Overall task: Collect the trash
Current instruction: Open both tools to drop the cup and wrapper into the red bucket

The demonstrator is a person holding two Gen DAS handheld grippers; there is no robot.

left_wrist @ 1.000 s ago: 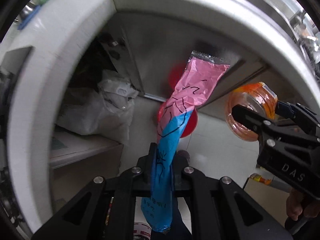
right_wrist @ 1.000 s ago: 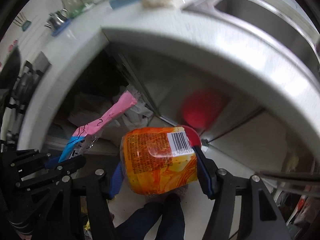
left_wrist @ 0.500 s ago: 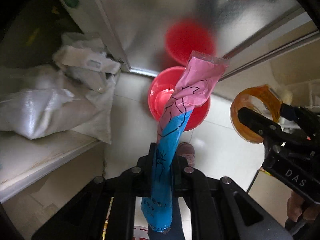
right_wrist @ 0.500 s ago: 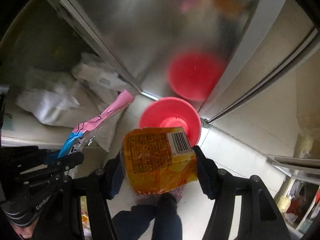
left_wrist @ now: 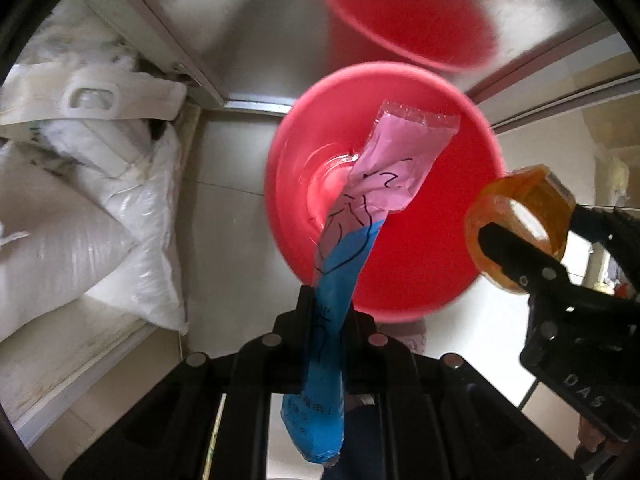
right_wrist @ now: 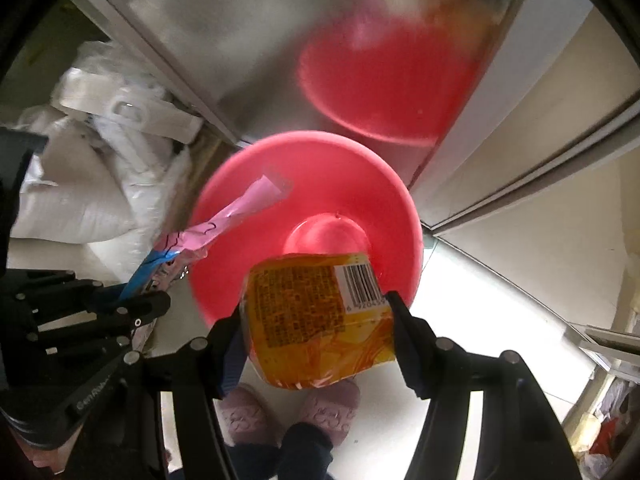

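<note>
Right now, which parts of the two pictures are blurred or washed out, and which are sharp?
Left wrist view: the pink-and-blue wrapper is sharp, the red bin edge is smeared, and its reflection in the metal door is soft. Right wrist view: the orange cup label and barcode read clearly, while the floor glares white and the fisheye bends straight edges.
</note>
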